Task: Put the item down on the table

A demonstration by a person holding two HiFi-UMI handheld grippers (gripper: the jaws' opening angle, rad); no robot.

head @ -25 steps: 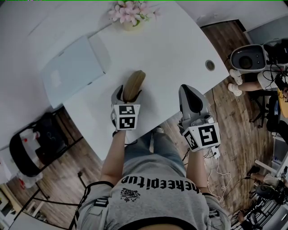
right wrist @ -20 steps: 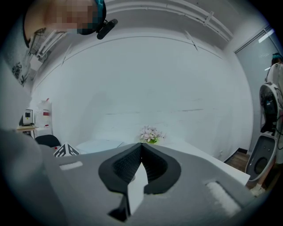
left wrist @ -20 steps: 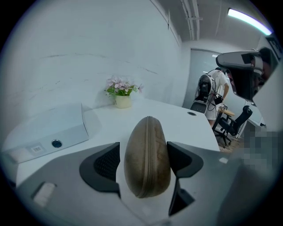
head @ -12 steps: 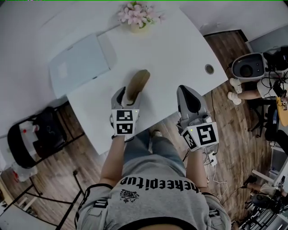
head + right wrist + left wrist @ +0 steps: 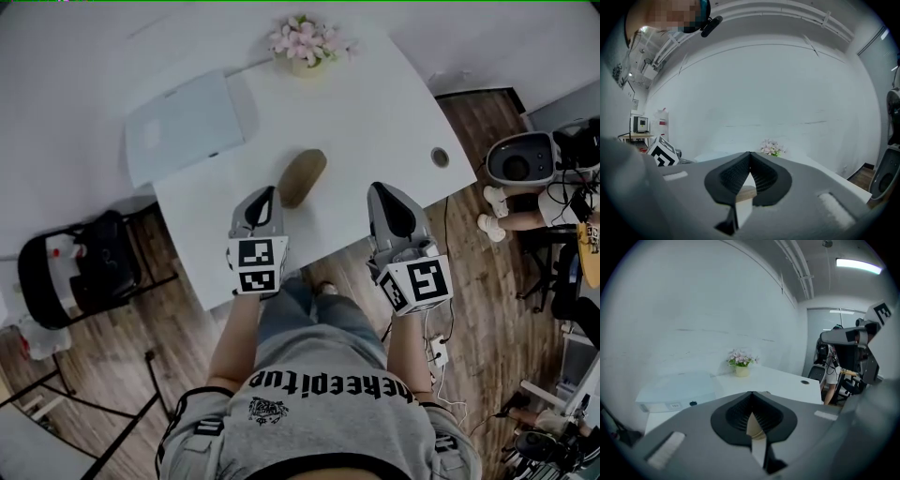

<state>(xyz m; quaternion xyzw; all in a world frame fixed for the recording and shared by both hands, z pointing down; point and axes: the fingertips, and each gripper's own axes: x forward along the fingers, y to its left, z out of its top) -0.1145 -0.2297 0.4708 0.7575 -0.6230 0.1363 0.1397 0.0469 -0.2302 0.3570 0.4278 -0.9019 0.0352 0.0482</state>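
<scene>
A brown oval item (image 5: 303,177) lies on the white table (image 5: 375,122), near its front edge. My left gripper (image 5: 265,195) hangs just short of the item and to its left, apart from it, shut with nothing held. In the left gripper view the jaws (image 5: 752,394) meet at their tips, and only a tan sliver shows below them. My right gripper (image 5: 384,192) hovers over the table's front edge to the right of the item. It is shut and empty, its jaws (image 5: 750,154) closed together.
A pot of pink flowers (image 5: 307,42) stands at the table's far edge. A flat white box (image 5: 187,127) lies at the back left. A round cable hole (image 5: 440,157) is at the right corner. A black chair (image 5: 80,272) stands left of the table, office gear (image 5: 520,159) to the right.
The left gripper held the brown item between wide jaws. It has let go, pulled back toward me and closed. The item stays lying on the table. The right gripper has barely moved.
</scene>
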